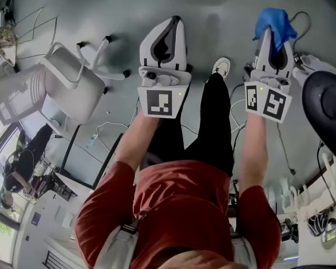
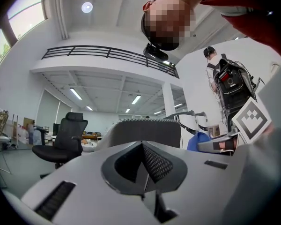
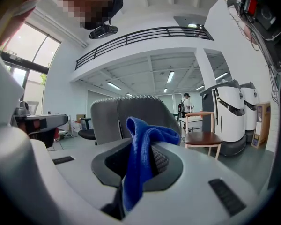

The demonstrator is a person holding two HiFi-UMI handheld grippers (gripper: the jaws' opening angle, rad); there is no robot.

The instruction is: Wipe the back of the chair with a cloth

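Note:
My right gripper (image 1: 268, 31) is shut on a blue cloth (image 1: 275, 24), held out in front of the person over the grey floor. In the right gripper view the blue cloth (image 3: 141, 156) hangs out of the jaws, draped over the grey fingers (image 3: 107, 118). My left gripper (image 1: 175, 21) is held level beside it, shut with nothing in it; its grey fingers (image 2: 145, 131) sit pressed together. A white chair (image 1: 64, 86) stands on the floor to the left, well away from both grippers. Neither gripper touches a chair.
A black office chair (image 1: 326, 112) is close at the right; another black office chair (image 2: 62, 142) stands far off. A wooden chair (image 3: 201, 136) and white machines (image 3: 232, 109) are ahead on the right. Cables (image 1: 109, 129) lie on the floor. A person with a backpack (image 2: 226, 78) stands nearby.

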